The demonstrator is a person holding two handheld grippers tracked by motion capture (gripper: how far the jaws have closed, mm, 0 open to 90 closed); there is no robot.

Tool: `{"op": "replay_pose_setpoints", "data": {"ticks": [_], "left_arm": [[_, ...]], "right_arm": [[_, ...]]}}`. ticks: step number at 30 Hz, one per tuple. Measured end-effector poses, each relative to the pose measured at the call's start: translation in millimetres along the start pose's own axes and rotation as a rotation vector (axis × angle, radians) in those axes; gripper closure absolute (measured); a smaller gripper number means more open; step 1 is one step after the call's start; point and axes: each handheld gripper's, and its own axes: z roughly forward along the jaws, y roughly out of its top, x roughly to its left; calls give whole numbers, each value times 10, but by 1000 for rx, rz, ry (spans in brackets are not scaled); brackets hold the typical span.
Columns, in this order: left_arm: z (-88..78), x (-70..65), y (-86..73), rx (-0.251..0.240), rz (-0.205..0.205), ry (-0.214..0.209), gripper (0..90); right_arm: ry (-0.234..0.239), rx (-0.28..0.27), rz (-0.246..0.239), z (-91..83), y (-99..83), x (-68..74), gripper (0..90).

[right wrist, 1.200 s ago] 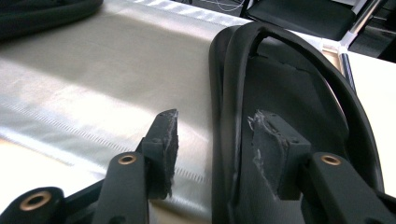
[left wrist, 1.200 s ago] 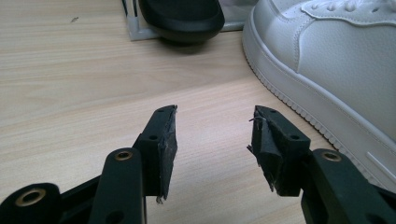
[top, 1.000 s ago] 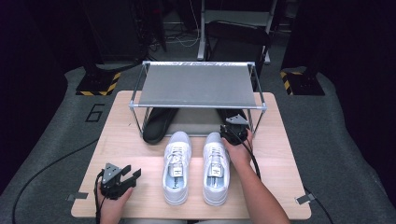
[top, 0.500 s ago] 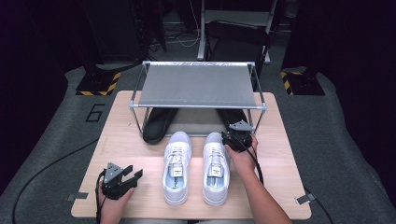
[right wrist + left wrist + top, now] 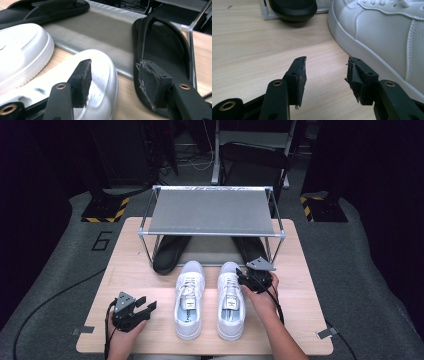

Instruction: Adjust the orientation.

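Note:
Two white sneakers stand side by side on the wooden table, the left one [image 5: 189, 300] [image 5: 382, 32] [image 5: 22, 45] and the right one [image 5: 230, 302] [image 5: 105, 65]. Behind them, two black sandals lie on the rack's lower shelf, one left [image 5: 170, 252] [image 5: 292, 7] [image 5: 42, 10] and one right [image 5: 250, 251] [image 5: 162, 50]. My right gripper [image 5: 245, 274] [image 5: 113, 75] hovers over the right sneaker's toe; its jaws have just been opening and grip nothing. My left gripper [image 5: 146, 303] [image 5: 325, 72] rests open on the table, left of the left sneaker.
A metal-framed shoe rack [image 5: 210, 212] with a grey fabric top stands at the table's back; its lower grey shelf [image 5: 100, 32] carries the sandals. A rack leg [image 5: 272, 252] stands just beyond my right gripper. Bare wood [image 5: 125, 270] lies left of the sneakers.
My right gripper has drawn back from the right sandal under the rack toward the person, over the right sneaker's toe. The left gripper has stayed put.

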Motion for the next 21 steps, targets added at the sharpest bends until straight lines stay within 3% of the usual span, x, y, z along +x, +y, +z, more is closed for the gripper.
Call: {"op": "replay_pose_setpoints", "data": {"ticks": [5, 10, 18, 21], "left_arm": [[10, -14, 27, -9, 1, 13, 515], [-11, -53, 94, -10, 12, -40, 516], [-40, -153, 202, -24, 45, -70, 513], [-64, -200, 241, -30, 64, -74, 516]], "right_arm": [[-20, 4, 22, -49, -50, -5, 422], [-4, 1, 35, -108, -80, -39, 398], [-5, -13, 56, -173, -101, -43, 411], [-18, -19, 42, -207, -113, -27, 411]]}}
